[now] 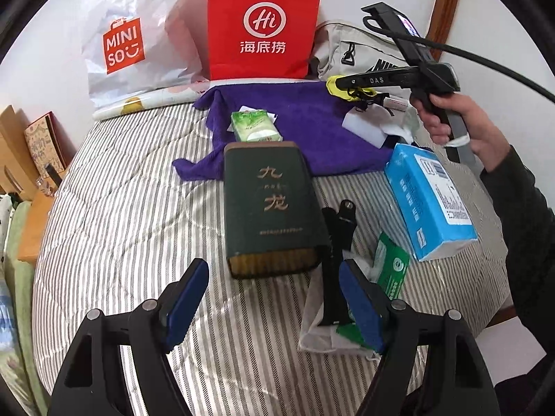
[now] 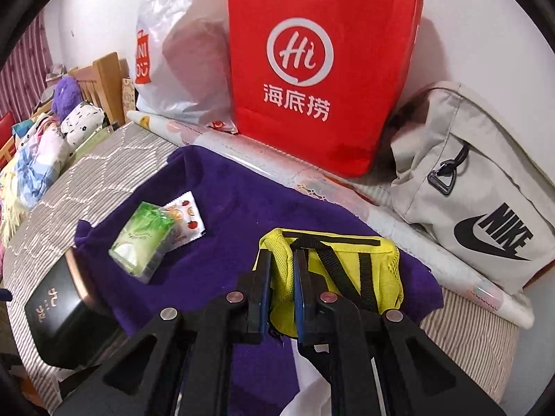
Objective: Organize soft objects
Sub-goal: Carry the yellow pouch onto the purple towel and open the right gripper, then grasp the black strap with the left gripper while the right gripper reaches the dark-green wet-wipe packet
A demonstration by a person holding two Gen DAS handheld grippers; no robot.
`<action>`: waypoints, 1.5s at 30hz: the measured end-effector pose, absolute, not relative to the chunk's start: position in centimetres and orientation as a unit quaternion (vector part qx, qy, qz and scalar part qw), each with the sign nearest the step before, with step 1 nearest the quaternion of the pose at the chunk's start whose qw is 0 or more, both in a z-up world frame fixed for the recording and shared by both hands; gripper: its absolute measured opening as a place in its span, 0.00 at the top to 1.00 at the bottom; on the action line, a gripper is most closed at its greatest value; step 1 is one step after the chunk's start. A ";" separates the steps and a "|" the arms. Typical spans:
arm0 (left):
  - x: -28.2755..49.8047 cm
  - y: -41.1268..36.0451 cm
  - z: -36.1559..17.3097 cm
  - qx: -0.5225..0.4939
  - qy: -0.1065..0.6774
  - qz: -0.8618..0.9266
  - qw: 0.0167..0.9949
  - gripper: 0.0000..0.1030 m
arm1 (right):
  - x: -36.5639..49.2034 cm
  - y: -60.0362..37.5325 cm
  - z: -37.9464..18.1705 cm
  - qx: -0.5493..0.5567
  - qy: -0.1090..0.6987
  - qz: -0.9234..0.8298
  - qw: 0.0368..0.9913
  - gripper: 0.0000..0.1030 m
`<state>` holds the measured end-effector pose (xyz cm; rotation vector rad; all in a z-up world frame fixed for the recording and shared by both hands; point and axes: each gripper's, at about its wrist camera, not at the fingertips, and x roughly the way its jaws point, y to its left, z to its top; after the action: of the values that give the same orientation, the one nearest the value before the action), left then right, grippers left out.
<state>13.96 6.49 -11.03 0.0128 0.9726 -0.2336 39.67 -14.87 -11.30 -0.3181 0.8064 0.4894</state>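
Striped bed (image 1: 121, 208); only left view shows blue tissue pack (image 1: 430, 201).

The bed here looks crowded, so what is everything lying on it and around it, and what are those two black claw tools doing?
Purple towel: one, spread at the bed's far side.
Green tissue pack: one, on the towel.
Fruit-print sachet: one, white, beside and partly under the tissue pack.
Yellow pouch: one, black straps, above the towel.
Dark green box: one, gold characters, mid-bed.
Blue tissue pack: one, right of the box.
Red paper bag: one, against the wall.
White plastic bag: one, left of the red bag.
Beige bag: one, right of the red bag.
Left gripper: open, empty.
Right gripper: shut on the pouch.
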 end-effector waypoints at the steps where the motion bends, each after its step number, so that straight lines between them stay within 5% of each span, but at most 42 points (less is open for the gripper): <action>1: 13.9 6.6 -11.1 0.007 0.468 -0.112 0.876 0.26 | 40.0 -14.9 -11.5 -0.153 0.388 0.234 0.878 0.88; 29: 12.9 5.4 -12.8 0.007 0.489 -0.153 0.859 0.26 | 43.2 -13.3 -14.8 -0.167 0.440 0.259 0.844 0.89; 38: 13.5 3.6 -15.2 -0.002 0.499 -0.181 0.848 0.26 | 41.5 -13.6 -14.0 -0.169 0.428 0.264 0.848 0.66; 45: 14.6 3.3 -17.6 -0.030 0.514 -0.195 0.835 0.48 | 39.4 -14.9 -12.6 -0.156 0.413 0.265 0.857 0.66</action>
<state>14.56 3.32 -17.57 -0.0631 1.0876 -0.4138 39.39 -14.85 -12.57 -0.3281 0.8678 0.5558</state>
